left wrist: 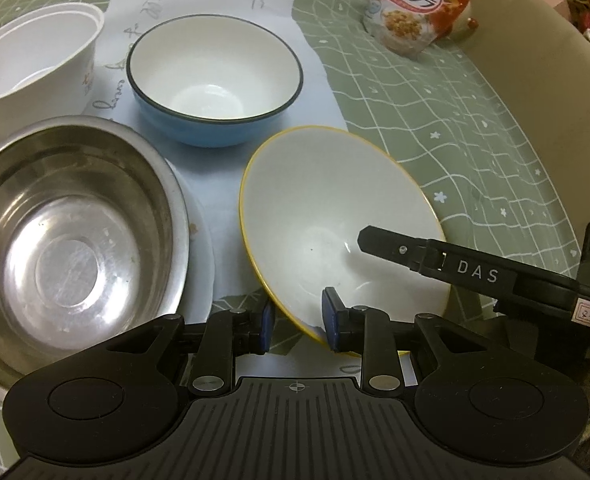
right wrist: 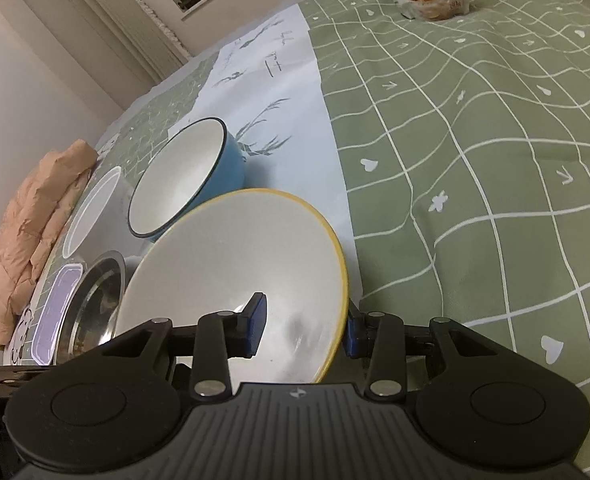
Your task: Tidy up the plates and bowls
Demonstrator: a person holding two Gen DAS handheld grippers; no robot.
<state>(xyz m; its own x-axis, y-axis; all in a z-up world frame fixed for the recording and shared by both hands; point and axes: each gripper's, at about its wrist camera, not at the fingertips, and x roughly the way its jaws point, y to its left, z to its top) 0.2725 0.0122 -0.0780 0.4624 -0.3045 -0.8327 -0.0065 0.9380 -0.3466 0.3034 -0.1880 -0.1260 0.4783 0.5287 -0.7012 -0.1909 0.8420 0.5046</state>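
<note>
**Mika:** So, first the left wrist view. Where is the bowl from the tool?

**Jun:** The yellow-rimmed bowl (left wrist: 335, 216) is tilted and reaches from the left gripper (left wrist: 299, 320) toward one o'clock. Its rim passes between the two pads, one outside and one inside. Whether they really press, I cannot tell, because some cloth shows beside the outer pad. A black finger (left wrist: 391, 246) comes in from three o'clock and lies inside the bowl.

**Mika:** And the other containers?

**Jun:** All are empty. The steel bowl (left wrist: 67, 240) is at nine o'clock from the yellow one, close by, and sits on a white plate (left wrist: 201, 240). The blue bowl (left wrist: 215, 80) is at eleven o'clock, and the white nested bowls (left wrist: 35, 64) are at ten o'clock, farther away. I think the steel bowl is the likely place for nesting, and the left hand is nearer to it.

**Mika:** Now the right wrist view.

**Jun:** The right gripper (right wrist: 303, 328) is clamped on the same bowl's rim at five o'clock, one pad on the inside wall and one outside. So the bowl is carried, not resting flat. The blue bowl is at eleven o'clock, the steel bowl at nine.
</note>
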